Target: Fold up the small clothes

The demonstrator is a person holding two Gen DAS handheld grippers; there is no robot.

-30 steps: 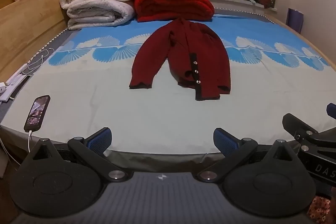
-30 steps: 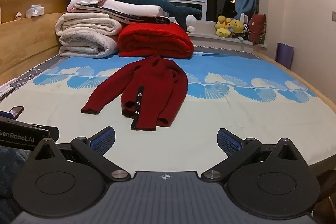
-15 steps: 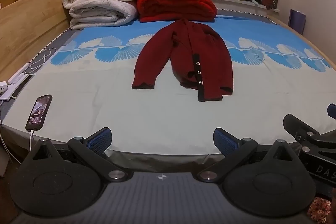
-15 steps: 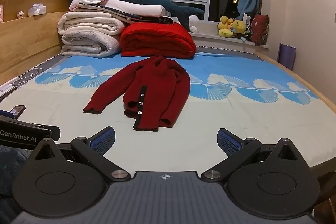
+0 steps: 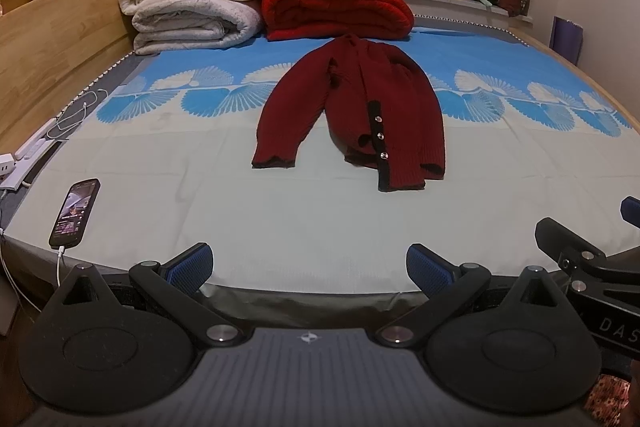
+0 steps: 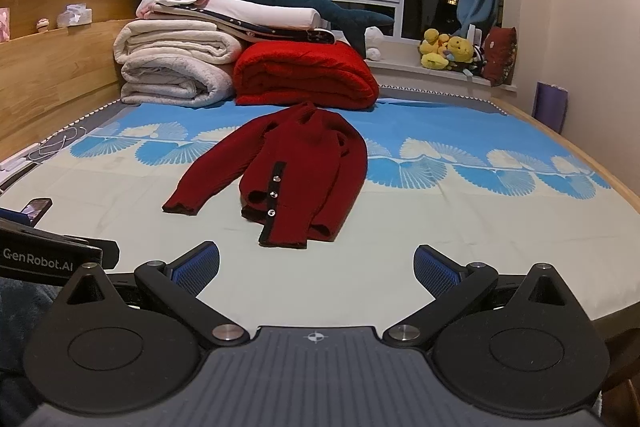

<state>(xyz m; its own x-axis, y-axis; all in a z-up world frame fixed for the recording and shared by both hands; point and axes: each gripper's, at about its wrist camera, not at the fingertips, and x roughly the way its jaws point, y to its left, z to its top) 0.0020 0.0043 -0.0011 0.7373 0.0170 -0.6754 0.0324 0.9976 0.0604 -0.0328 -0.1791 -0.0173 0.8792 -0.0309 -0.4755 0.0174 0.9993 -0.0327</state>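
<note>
A small dark red cardigan (image 5: 360, 115) with black trim and silver buttons lies on the bed, partly folded, one sleeve stretched out to the left. It also shows in the right wrist view (image 6: 296, 171). My left gripper (image 5: 309, 265) is open and empty over the near edge of the bed, well short of the cardigan. My right gripper (image 6: 316, 265) is open and empty, also at the near edge. The right gripper's body shows at the right edge of the left wrist view (image 5: 580, 259).
The bed (image 5: 280, 219) has a pale and blue fan-patterned sheet. Folded white blankets (image 5: 192, 11) and a red blanket (image 5: 336, 7) are stacked at the far end. A phone (image 5: 75, 213) on a cable lies near the left front corner. A wooden headboard (image 5: 48, 43) runs along the left.
Both grippers have moved slightly forward toward the cardigan and the views have tilted up a little. The cardigan has not moved. Both grippers stay open.
</note>
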